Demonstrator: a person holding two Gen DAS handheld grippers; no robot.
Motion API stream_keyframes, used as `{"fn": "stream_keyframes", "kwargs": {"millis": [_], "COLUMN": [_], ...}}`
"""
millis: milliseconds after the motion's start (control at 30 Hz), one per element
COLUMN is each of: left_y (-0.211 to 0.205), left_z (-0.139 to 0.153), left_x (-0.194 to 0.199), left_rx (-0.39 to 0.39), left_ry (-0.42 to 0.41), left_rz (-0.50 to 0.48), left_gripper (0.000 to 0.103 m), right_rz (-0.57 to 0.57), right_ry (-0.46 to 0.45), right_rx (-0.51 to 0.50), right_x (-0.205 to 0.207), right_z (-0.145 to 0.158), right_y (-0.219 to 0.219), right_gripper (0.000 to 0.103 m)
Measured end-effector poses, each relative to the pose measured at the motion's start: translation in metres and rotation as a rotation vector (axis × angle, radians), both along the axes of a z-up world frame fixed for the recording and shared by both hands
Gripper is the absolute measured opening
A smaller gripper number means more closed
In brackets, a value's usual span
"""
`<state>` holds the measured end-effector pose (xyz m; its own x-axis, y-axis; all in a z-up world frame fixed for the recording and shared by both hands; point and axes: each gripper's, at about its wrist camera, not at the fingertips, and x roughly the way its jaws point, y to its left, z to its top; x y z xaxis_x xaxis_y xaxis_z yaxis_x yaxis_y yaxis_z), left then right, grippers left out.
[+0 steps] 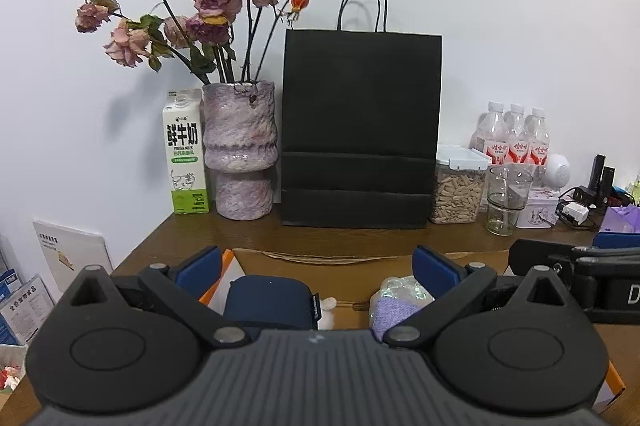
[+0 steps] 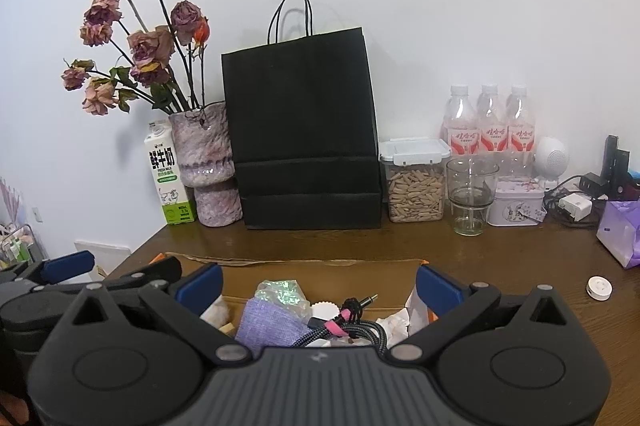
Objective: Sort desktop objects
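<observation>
An open cardboard box [image 1: 320, 255] sits on the brown desk just below both grippers. In the left wrist view it holds a navy case [image 1: 268, 300], a purple cloth pouch [image 1: 394, 312] and a shiny wrapper [image 1: 400, 286]. My left gripper [image 1: 318, 266] hangs open over them with nothing between its pads. In the right wrist view the box [image 2: 320, 262] shows the purple pouch [image 2: 272, 322], the wrapper [image 2: 280, 290] and a coiled braided cable [image 2: 352, 330] with a pink tie. My right gripper [image 2: 318, 286] is open and empty above these.
Along the wall stand a milk carton [image 2: 168, 178], a vase of dried roses [image 2: 208, 166], a black paper bag [image 2: 304, 130], a seed jar [image 2: 414, 182], a glass [image 2: 470, 194], three bottles [image 2: 488, 126] and a tin [image 2: 518, 206]. A white disc [image 2: 599, 287] lies at the right.
</observation>
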<state>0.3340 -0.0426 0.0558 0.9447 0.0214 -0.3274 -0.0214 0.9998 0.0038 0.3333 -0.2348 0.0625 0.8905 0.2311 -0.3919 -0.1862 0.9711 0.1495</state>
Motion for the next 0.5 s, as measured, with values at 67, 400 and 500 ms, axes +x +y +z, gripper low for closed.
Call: {"fn": "stream_keyframes", "kwargs": {"millis": [67, 400, 500], "left_y": [0.001, 0.008, 0.011], "left_z": [0.003, 0.015, 0.016], "left_x": [-0.007, -0.065, -0.088], "left_rx": [0.007, 0.0, 0.002], "left_ry": [-0.009, -0.047, -0.053], "left_rz": [0.002, -0.02, -0.029], "left_gripper": [0.103, 0.103, 0.103], "right_rz": [0.003, 0.029, 0.035], "right_ry": [-0.011, -0.061, -0.07], "right_rx": [0.002, 0.01, 0.015], "right_x": [-0.004, -0.06, -0.085], "right_z": [0.003, 0.014, 0.016], "right_y": [0.0, 0.001, 0.0], "right_gripper": [0.103, 0.103, 0.103]}}
